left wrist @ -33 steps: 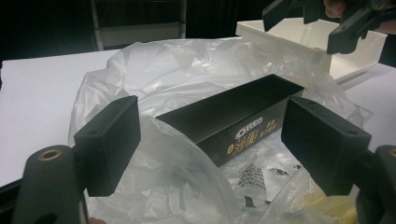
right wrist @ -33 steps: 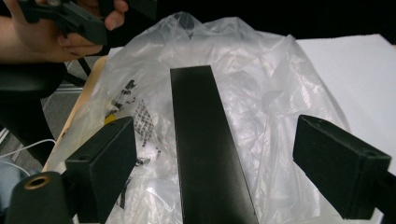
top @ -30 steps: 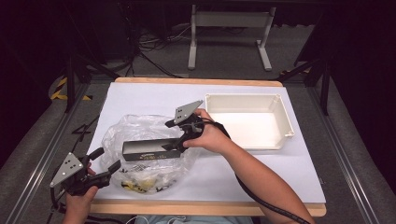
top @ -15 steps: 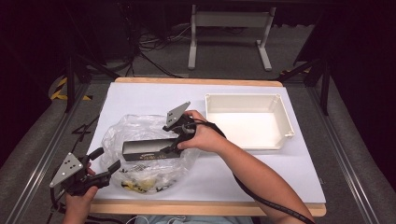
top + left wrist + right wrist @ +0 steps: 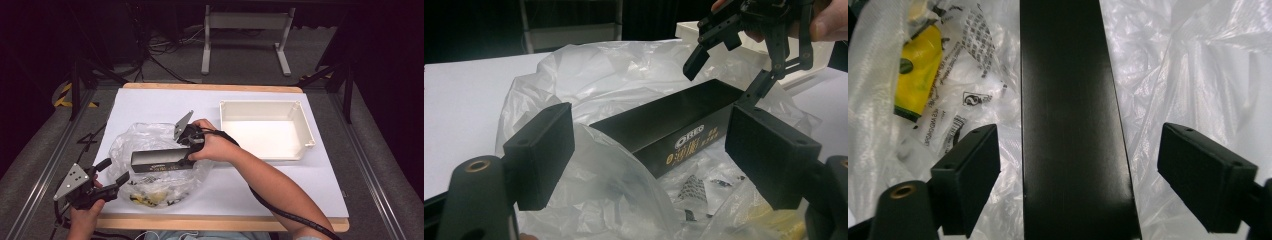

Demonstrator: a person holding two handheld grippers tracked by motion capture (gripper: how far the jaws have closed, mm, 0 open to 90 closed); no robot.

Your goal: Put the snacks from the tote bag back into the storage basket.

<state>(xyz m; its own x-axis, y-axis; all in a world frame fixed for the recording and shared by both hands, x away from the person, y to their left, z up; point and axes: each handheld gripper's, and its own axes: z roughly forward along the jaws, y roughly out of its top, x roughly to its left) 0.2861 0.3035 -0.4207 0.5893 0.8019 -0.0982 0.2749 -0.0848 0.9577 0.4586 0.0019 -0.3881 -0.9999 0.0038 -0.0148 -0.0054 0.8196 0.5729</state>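
A long black box (image 5: 157, 159) with gold lettering lies across a crumpled clear plastic bag (image 5: 150, 145) on the white table. My right gripper (image 5: 189, 151) hovers over the box's right end. In the right gripper view the box (image 5: 1070, 115) runs between the jaws of the right gripper (image 5: 1083, 172). The jaws have just been closing, with a gap still on each side of the box. My left gripper (image 5: 116, 171) stands open near the table's front left corner, facing the bag (image 5: 624, 85) and the box (image 5: 669, 125). Its jaws (image 5: 656, 150) hold nothing.
A white tray (image 5: 304, 125) stands at the back right of the table. Yellow and printed packets (image 5: 918, 65) lie inside the bag, near its front (image 5: 150, 197). The right gripper (image 5: 721, 80) hangs above the box's far end in the left gripper view.
The right hand has moved left and down onto the box's right end, and its grey plate has tipped up. The left hand has stayed where it was.
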